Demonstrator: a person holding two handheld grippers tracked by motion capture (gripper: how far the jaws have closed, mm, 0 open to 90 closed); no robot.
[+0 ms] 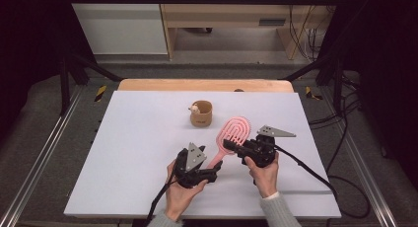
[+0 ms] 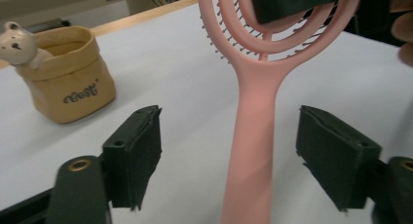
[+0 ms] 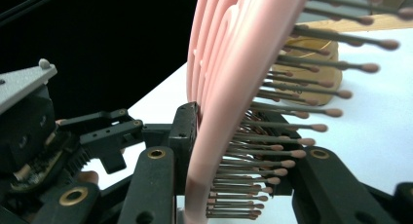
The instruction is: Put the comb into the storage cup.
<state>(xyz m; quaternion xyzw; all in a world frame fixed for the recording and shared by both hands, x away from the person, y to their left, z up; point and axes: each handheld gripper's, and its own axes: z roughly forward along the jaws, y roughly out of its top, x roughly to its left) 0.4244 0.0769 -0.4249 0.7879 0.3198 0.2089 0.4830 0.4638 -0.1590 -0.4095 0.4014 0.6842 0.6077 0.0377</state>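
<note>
Pink brush (image 1: 233, 134): head clamped in right gripper (image 1: 235, 149); handle betw left gripper (image 2: 229, 156) jaws, wide, untouched.

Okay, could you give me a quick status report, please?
Right gripper clamped on pink hairbrush head. Left gripper open around handle, not touching. Tan pouch well clear.

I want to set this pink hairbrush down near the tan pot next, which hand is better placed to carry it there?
Right, most likely. The right tongs are shut on the hairbrush head, while the left tongs stand open around its handle without pressing. The pot lies just beyond.
</note>
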